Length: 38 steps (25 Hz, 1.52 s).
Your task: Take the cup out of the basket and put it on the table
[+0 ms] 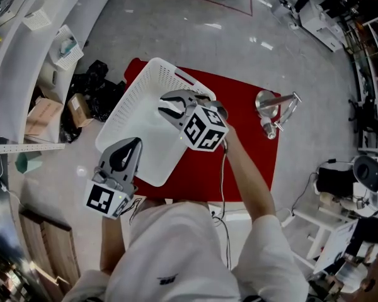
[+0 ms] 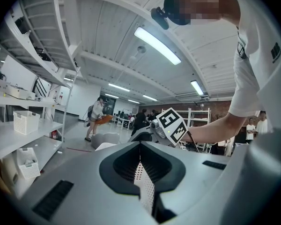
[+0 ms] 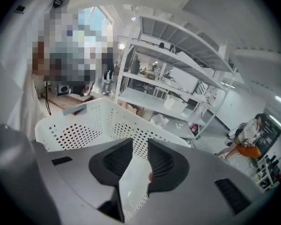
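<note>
Red table, left claw gripping rim of white basket, right claw angled down, slightly parted

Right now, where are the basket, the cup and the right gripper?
basket (image 1: 140,93), head view, on its perforated left wall.
cup (image 1: 266,103), head view, on its shiny metal body.
right gripper (image 1: 167,108), head view, midway between its fingertips.
</note>
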Available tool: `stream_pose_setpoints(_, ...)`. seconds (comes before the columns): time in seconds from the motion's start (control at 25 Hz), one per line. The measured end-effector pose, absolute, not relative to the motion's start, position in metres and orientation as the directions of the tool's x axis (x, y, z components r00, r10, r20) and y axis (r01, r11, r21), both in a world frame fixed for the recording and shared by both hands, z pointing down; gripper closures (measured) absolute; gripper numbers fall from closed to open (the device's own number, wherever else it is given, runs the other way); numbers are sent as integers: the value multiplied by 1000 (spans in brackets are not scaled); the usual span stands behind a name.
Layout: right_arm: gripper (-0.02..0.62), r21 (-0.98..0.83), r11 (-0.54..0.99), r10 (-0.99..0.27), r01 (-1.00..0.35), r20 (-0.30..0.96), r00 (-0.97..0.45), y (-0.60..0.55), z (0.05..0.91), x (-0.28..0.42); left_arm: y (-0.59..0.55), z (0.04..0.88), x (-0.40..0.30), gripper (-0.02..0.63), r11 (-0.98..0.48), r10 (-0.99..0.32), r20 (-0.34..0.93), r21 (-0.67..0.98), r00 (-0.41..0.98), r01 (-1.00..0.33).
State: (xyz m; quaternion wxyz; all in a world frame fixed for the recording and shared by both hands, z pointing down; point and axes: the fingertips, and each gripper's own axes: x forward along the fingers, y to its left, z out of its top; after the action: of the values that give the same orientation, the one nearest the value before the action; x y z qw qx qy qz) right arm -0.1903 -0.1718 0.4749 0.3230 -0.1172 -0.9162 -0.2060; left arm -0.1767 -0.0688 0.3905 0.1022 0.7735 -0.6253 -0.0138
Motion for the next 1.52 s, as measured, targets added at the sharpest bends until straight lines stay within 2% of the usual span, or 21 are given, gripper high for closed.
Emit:
stream_pose_setpoints(0.76, 344, 196, 798, 169, 571, 835, -523, -169, 553, -198, -75, 395, -183, 595, -185, -973, 108, 174, 205, -967)
stream_pose_setpoints(1.24, 290, 184, 657, 118, 731, 933, -341, -178, 597, -199, -79, 399, -191, 595, -162, -976, 114, 189, 186, -969)
stream_pose_setpoints(1.52, 245, 162, 610, 88, 776, 959, -270, -179, 624, -196, -83, 397, -195, 595, -150, -978, 112, 204, 175, -967)
